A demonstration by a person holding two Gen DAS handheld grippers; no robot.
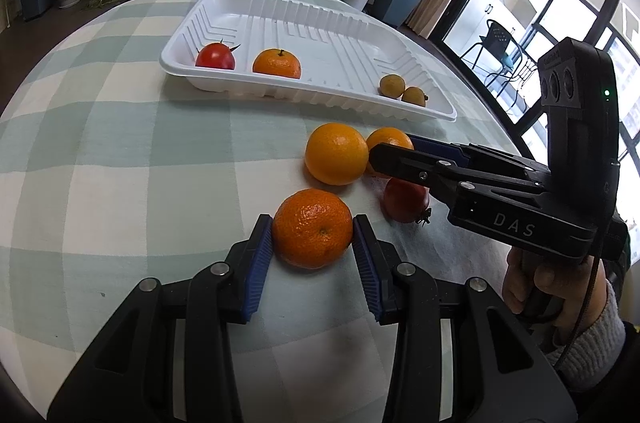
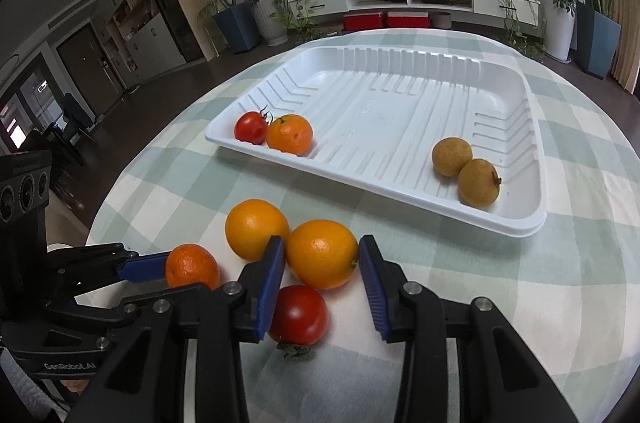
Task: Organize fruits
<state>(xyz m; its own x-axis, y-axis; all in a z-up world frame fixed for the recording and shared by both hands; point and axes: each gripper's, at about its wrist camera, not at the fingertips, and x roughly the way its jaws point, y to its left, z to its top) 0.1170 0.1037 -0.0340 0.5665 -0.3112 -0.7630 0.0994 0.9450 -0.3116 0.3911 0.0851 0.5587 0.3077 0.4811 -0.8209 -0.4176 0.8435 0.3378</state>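
A white tray (image 1: 224, 87) (image 2: 532, 151) holds a red tomato (image 1: 215, 57) (image 2: 251, 127), a tangerine (image 1: 277, 63) (image 2: 289, 134) and two small brown fruits (image 1: 392, 86) (image 2: 452, 157). On the cloth lie two oranges (image 1: 336, 153) (image 2: 256, 229), a red tomato (image 1: 405, 202) (image 2: 298, 315) and a tangerine (image 1: 312, 227) (image 2: 191, 266). My left gripper (image 1: 313, 243) is shut on that tangerine, which rests on the cloth. My right gripper (image 2: 322, 281) is open, its blue pads on either side of the nearer orange (image 2: 322, 254) (image 1: 388, 139), with a small gap on the right.
The round table has a green and white checked cloth (image 1: 120, 143) (image 2: 520, 283). The tray's near rim lies just beyond the loose fruit. The right gripper's body (image 1: 500, 199) reaches in close to the right of my left gripper. Potted plants and a low cabinet stand beyond the table.
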